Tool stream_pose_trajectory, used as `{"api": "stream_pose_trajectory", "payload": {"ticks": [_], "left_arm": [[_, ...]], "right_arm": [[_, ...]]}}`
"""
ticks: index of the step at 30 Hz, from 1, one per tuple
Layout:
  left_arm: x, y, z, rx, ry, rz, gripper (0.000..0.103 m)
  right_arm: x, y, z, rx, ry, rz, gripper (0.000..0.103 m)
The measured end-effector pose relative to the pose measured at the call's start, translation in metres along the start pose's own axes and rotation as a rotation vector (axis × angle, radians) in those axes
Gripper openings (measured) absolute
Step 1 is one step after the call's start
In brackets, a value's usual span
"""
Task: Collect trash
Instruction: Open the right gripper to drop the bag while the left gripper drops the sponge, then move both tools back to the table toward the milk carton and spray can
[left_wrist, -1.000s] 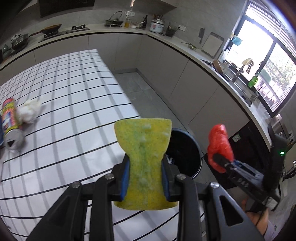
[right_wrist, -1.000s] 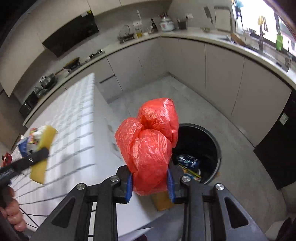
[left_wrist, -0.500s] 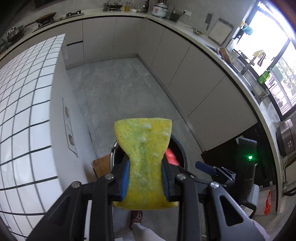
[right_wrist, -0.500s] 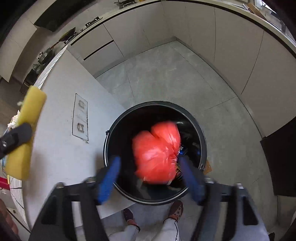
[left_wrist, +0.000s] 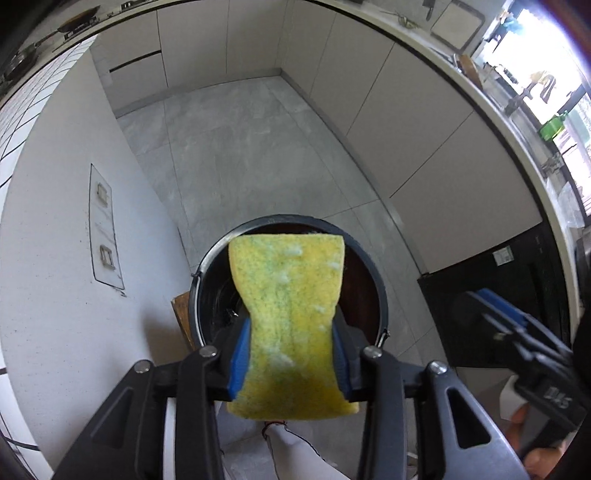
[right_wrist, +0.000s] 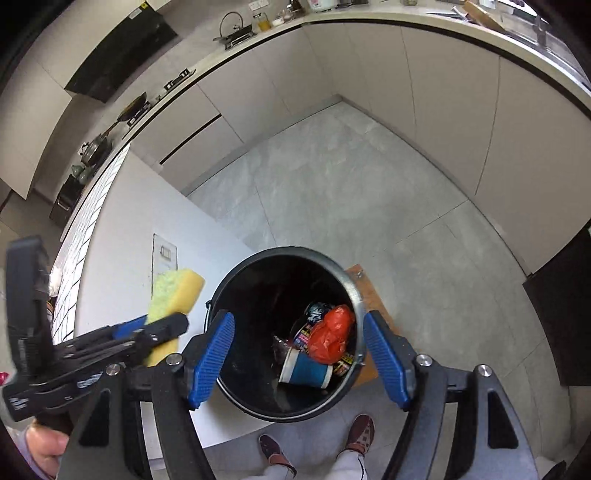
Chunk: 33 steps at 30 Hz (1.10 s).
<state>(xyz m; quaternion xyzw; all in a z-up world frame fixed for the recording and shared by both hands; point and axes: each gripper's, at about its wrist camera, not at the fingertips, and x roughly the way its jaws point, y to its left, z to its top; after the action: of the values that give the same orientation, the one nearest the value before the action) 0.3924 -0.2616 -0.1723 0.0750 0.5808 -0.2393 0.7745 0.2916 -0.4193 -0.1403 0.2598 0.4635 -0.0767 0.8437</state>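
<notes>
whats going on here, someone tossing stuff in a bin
Yes. A person holds a claw in each hand over a black trash bin on the kitchen floor. The right claw is open and empty above the bin, where a red plastic bag lies beside a blue paper cup. The left claw grips a yellow sponge, not yet dropped.

We note both grippers, left (left_wrist: 291, 354) and right (right_wrist: 299, 358), have black frames, silver screw heads and ribbed blue pads (right_wrist: 210, 358). White lettering marks the right body at 4 o'clock. Bare-skinned fingers (right_wrist: 44, 448) show at 8 o'clock; white trousers, brown shoes (right_wrist: 360, 430) at 6.
</notes>
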Motion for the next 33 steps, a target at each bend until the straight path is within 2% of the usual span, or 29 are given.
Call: {"api": "stream_pose_trajectory", "payload": {"ticks": [5, 10, 12, 17, 22, 33], "left_arm": [[0.001, -0.009, 0.000, 0.014, 0.004, 0.023, 0.054], [0.002, -0.009, 0.002, -0.004, 0.017, 0.042, 0.074], [0.002, -0.010, 0.004, -0.008, 0.019, 0.041, 0.077], [-0.014, -0.006, 0.004, -0.003, 0.001, 0.028, 0.077], [-0.052, 0.009, 0.004, -0.010, -0.069, 0.019, 0.077], [-0.136, 0.070, -0.020, -0.027, -0.199, 0.002, 0.078]], "right_arm": [[-0.010, -0.008, 0.000, 0.006, -0.008, -0.019, 0.074], [-0.013, -0.012, 0.003, 0.002, -0.013, -0.035, 0.074], [-0.014, -0.009, 0.004, 0.001, -0.016, -0.033, 0.074], [-0.017, 0.001, 0.006, -0.009, -0.038, -0.038, 0.074], [-0.027, 0.022, 0.006, -0.031, -0.071, -0.026, 0.074], [-0.045, 0.115, -0.006, -0.116, -0.137, 0.000, 0.074]]}}
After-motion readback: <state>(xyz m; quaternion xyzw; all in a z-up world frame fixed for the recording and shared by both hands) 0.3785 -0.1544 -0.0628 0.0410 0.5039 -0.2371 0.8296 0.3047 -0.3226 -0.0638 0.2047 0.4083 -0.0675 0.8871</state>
